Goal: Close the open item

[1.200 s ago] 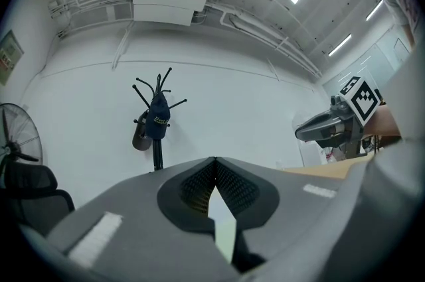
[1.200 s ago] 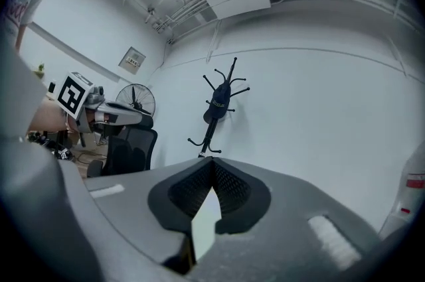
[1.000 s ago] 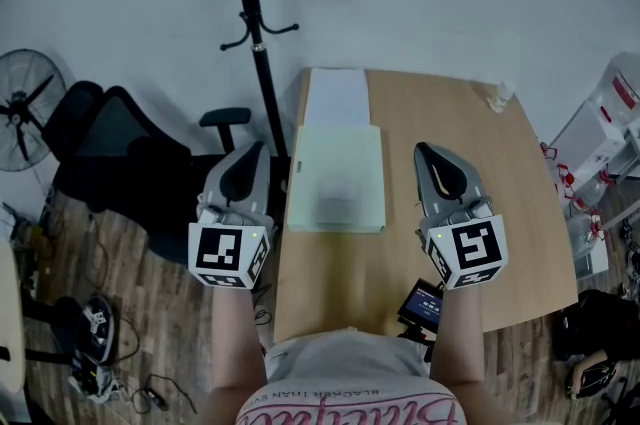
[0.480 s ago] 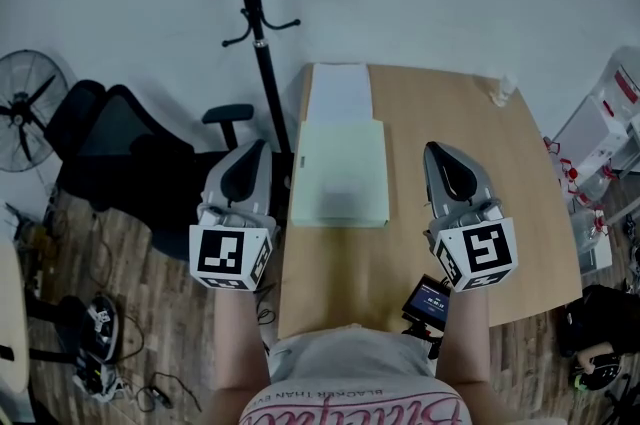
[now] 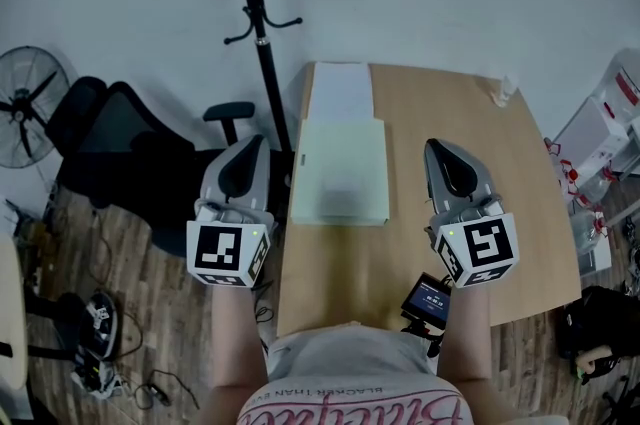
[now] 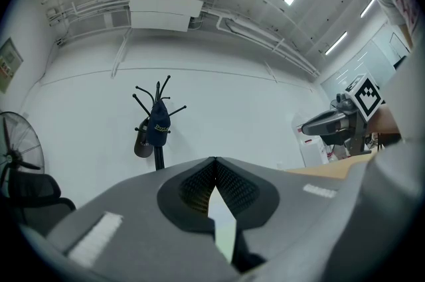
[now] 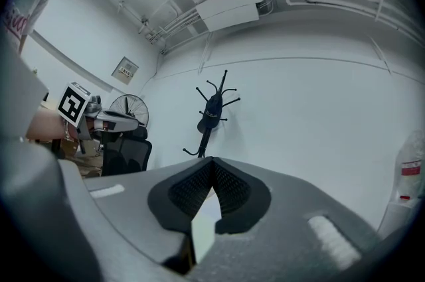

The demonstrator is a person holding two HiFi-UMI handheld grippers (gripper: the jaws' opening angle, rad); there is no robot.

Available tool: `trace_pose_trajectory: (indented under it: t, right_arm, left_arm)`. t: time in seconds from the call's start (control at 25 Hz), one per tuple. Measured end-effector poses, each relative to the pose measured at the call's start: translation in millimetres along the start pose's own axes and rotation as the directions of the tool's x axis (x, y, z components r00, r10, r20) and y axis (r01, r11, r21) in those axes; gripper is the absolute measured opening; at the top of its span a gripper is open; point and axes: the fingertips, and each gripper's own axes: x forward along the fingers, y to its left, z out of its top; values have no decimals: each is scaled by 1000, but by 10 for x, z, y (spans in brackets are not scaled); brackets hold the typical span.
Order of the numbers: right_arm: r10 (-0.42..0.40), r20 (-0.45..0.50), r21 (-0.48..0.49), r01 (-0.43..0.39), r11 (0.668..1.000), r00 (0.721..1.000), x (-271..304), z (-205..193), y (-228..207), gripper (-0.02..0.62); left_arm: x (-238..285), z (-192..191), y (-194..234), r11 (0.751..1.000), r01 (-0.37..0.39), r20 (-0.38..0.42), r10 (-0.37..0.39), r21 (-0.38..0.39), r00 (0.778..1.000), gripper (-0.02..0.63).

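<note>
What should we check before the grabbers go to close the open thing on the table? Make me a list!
1. Left gripper empty: ok, jaws together on nothing.
2. Right gripper empty: ok, jaws together on nothing.
3. Jaws ready to take hold: not ok, both shut.
4. Pale green case open: ok, its white lid lies folded back on the far side.
5. Grippers at the lid: not ok, the left is off the table's left edge, the right is right of the case; neither touches it.
6. Something inside in the way: cannot tell.
</note>
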Motion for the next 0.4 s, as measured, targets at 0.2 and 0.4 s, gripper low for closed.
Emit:
trace_pose_trajectory:
  t: [0.2,0.4]
  right_arm:
    - [2,-2,-4,-2,1000,1000,-5,4,-14,0]
    - [3,-7,-5,-3,1000,1000,-12,3,-22,0]
  left_arm:
    - [15,27,-16,1000,5,2,-5,8,1000,15]
    - [18,41,-23,1000,7,0,-7,9,1000,15]
